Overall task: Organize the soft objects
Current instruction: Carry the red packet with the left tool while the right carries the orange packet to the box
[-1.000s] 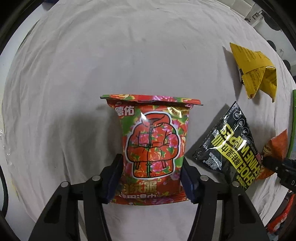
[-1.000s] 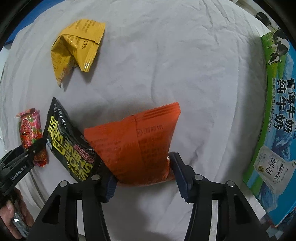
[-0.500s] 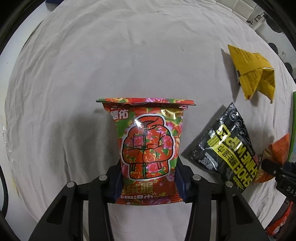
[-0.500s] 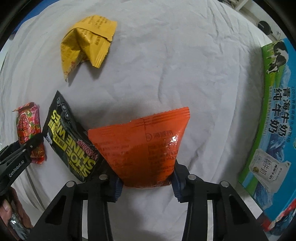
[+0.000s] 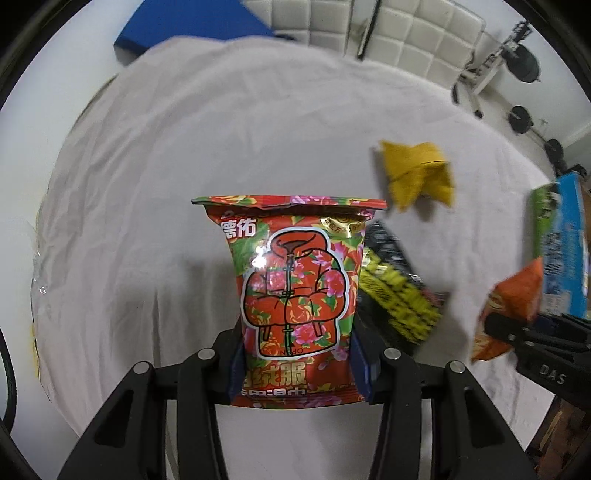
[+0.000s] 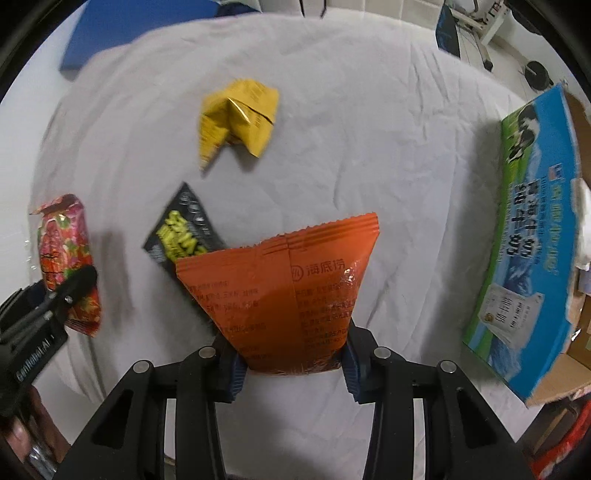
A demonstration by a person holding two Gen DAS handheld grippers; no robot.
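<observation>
My left gripper [image 5: 298,363] is shut on a red floral snack packet [image 5: 291,284] and holds it above the white cloth. My right gripper [image 6: 291,363] is shut on an orange packet [image 6: 284,291], also lifted. The orange packet shows in the left wrist view [image 5: 511,314], the floral packet in the right wrist view [image 6: 66,258]. A black and yellow packet [image 6: 184,232] and a crumpled yellow packet [image 6: 238,116] lie on the cloth; they also show in the left wrist view, black [image 5: 397,291] and yellow [image 5: 415,173].
A white cloth [image 6: 369,147] covers the table. An open blue and green milk carton box [image 6: 535,236] stands at the right edge. A blue pad [image 5: 184,29] and white cushions lie beyond the far edge, with gym weights [image 5: 521,118] behind.
Both grippers closed on their packets and lifted them off the cloth. The views tilted up, so the room beyond the table now shows.
</observation>
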